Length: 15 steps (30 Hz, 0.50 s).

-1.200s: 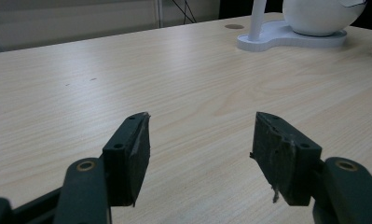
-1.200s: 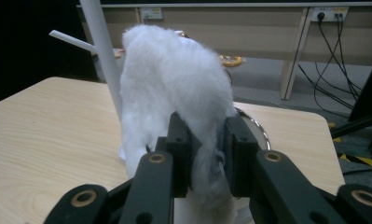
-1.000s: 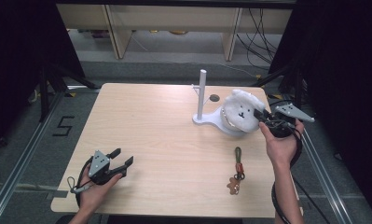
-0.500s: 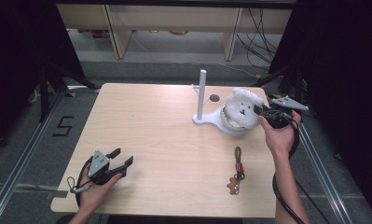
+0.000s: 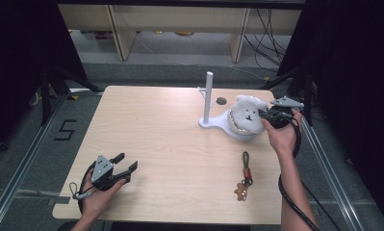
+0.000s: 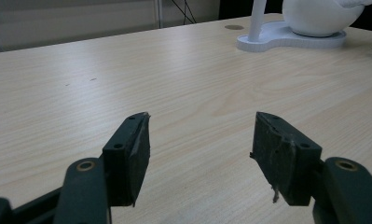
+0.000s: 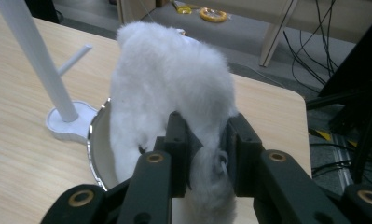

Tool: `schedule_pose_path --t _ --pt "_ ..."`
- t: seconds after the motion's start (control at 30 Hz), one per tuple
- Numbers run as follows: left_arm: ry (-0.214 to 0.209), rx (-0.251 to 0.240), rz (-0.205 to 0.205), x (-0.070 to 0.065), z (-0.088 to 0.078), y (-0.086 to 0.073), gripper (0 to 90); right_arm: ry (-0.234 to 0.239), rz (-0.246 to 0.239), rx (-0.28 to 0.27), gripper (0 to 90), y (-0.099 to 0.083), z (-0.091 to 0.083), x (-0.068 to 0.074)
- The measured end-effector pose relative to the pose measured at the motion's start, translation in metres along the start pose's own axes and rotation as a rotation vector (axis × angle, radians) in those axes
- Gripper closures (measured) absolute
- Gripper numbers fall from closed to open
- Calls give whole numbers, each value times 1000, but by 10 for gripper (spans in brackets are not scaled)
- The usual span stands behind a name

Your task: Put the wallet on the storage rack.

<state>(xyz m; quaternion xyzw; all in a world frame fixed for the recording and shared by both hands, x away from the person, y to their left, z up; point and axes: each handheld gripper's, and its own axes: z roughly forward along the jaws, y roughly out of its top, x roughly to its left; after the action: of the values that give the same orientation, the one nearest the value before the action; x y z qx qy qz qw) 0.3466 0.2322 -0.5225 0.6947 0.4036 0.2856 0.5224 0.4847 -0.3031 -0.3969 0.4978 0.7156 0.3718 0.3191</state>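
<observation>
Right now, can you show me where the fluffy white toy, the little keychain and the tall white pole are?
fluffy white toy (image 5: 247,115), high view, on its face.
keychain (image 5: 246,174), high view, on the middle of its strap and clip.
white pole (image 5: 208,96), high view, halfway up the upright post.

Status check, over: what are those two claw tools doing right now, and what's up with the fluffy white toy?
Right gripper: fingers pinching the white plush toy at the bowl on the stand. Left gripper: open, idle over bare table. Keychain lies apart, nothing blocking.
</observation>
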Motion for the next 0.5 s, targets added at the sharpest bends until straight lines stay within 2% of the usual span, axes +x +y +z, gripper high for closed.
schedule_pose_path --t 0.1,0.23,0.37,0.47,0.5 --pt "-1 -1 2 0 0 0 364 -15 -31 4 698 -2 5 -3" --pt "-2 -1 3 0 0 0 364 -47 -63 21 571 -5 12 -4" --pt "-2 -4 -3 0 0 0 363 -52 -40 1 497 -6 13 -5" --pt "-8 -13 -4 0 1 -1 364 -62 -18 -3 472 -6 9 -5" --pt "-5 -3 1 0 0 0 364 -66 -20 -19 470 -7 8 -6"
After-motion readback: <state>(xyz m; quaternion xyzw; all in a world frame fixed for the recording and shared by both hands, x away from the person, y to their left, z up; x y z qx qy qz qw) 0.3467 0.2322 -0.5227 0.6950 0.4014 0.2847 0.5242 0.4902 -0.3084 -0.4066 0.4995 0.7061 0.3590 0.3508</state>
